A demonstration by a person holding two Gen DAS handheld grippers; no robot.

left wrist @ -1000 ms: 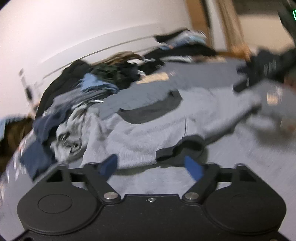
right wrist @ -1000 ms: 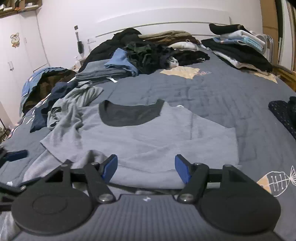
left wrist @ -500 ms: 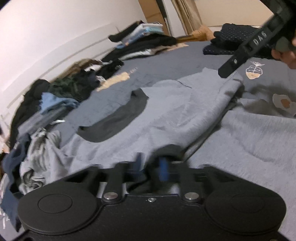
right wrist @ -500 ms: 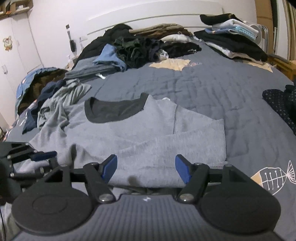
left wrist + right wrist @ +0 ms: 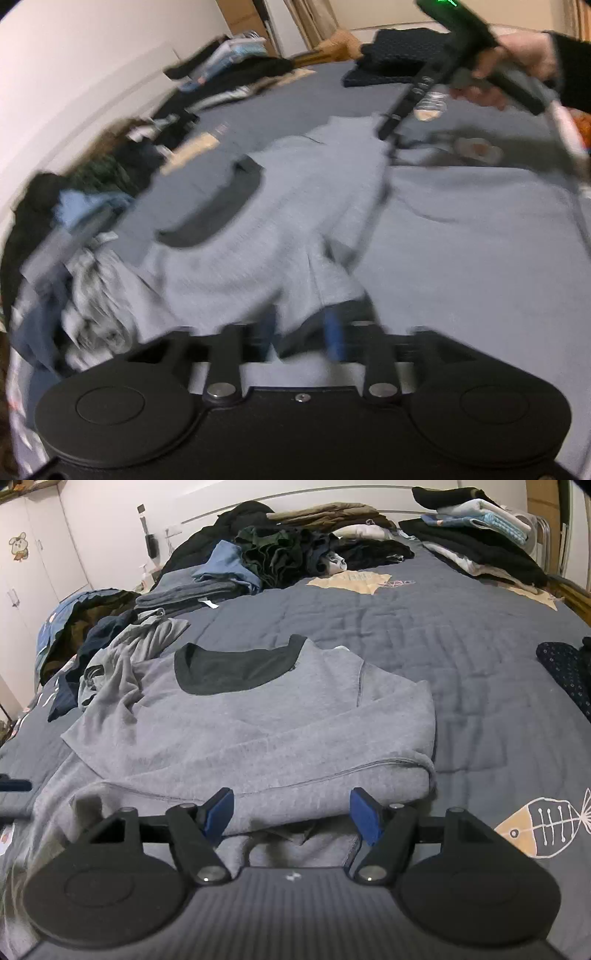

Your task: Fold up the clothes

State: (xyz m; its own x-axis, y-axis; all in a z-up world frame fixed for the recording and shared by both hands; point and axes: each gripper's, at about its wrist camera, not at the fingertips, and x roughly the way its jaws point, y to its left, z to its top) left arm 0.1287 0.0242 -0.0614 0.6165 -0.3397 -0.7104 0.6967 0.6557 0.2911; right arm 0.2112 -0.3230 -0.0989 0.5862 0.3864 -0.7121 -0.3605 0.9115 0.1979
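The grey knit sweatshirt with a dark neckline (image 5: 258, 731) is lying mid-frame on the blue quilted bedspread (image 5: 461, 635). The left gripper (image 5: 301, 332) is opening over its fabric; the right gripper (image 5: 291, 814) is hovering open above the folded hem.

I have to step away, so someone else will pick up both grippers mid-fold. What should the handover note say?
Left gripper: jaws opening, over the near edge of the grey sweatshirt; the blur hides whether cloth is still pinched.
Right gripper: open, holding nothing, poised at the sweatshirt's folded near edge.
Sweatshirt: lies collar-up on the blue bedspread, right side folded in, left sleeve area bunched.
Done: one side fold, plus folded stacks at the far right.
Left: fold the left side, finish the sweatshirt, then work through the unfolded pile by the headboard.
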